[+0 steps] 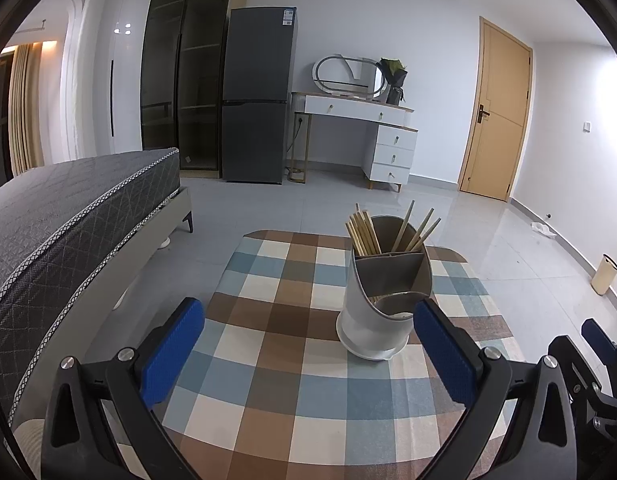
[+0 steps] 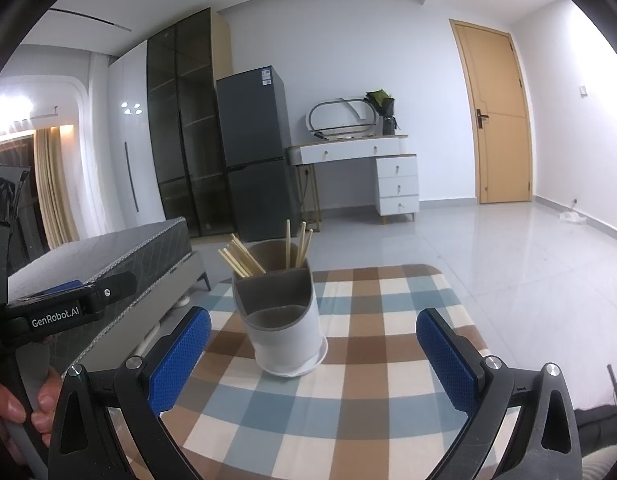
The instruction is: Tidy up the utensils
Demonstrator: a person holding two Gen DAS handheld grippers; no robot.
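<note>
A white and grey utensil holder (image 1: 382, 304) (image 2: 282, 320) with several compartments stands on a checked tablecloth (image 1: 276, 360) (image 2: 368, 380). Several wooden chopsticks (image 1: 364, 234) (image 2: 244, 260) stand in its far compartments; the near compartments look empty. My left gripper (image 1: 308, 344) is open and empty, just in front of the holder, its right pad close to the holder's side. My right gripper (image 2: 314, 352) is open and empty, also just in front of the holder. The left gripper's body (image 2: 64, 308) shows at the left of the right wrist view, held by a hand.
A bed (image 1: 68, 216) lies close to the table's left side. A fridge (image 1: 256, 96), a white dresser (image 1: 368, 136) and a door (image 1: 498, 116) stand across a tiled floor. A small bin (image 1: 604, 274) sits by the right wall.
</note>
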